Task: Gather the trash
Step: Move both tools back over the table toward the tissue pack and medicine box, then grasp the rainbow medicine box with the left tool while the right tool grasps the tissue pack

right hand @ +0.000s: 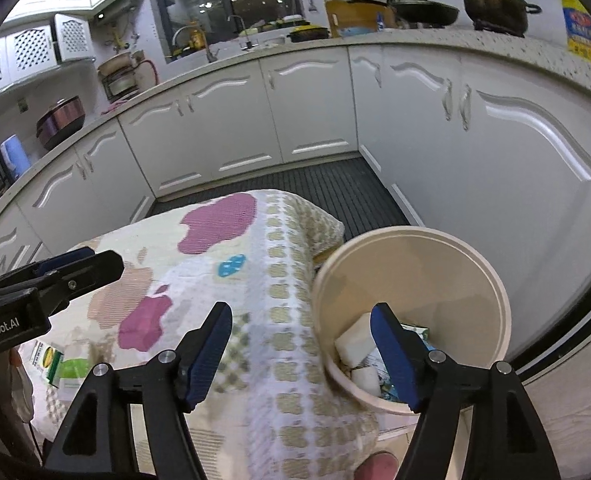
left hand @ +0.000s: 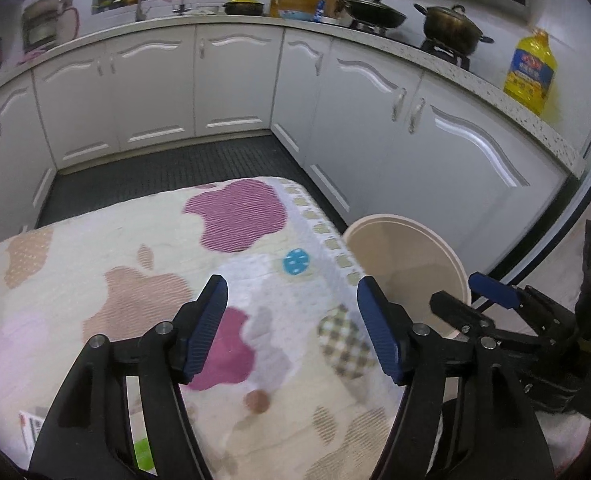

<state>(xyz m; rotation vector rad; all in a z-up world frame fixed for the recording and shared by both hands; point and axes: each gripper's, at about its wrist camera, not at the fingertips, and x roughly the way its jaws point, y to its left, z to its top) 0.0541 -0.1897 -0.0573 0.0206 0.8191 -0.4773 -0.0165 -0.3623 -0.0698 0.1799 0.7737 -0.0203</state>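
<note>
A: Where does it stand?

B: Both tools are empty. The left gripper (left hand: 291, 328) has its jaws spread wide over the patterned cloth (left hand: 143, 280) on the table, nothing between its blue pads (left hand: 209, 328). The right gripper (right hand: 301, 352) is just as wide open, hovering over the gap between the table edge and the bin (right hand: 415, 256).

A: And the trash?

B: Some is already in the bin, which sits on the floor at about 3 o'clock from the table. At the bottom I can see white blocks (right hand: 355, 344) and a crumpled printed wrapper (right hand: 419, 334); the right finger hides the rest. Still on the table, at about 8 o'clock in the right wrist view, lies a green and white packet (right hand: 61, 364), close under the left gripper. Beside it there may be something clear, too blurred to name.

A: What might spoil it from here?

B: I'd judge the packet lies flat on soft cloth, so a pinch could gather the fabric with it and drag the cloth off the table. The bin stands right against the hanging cloth edge; a tug on that could tip it. And both grippers are close together, so reaching across could knock them
</note>
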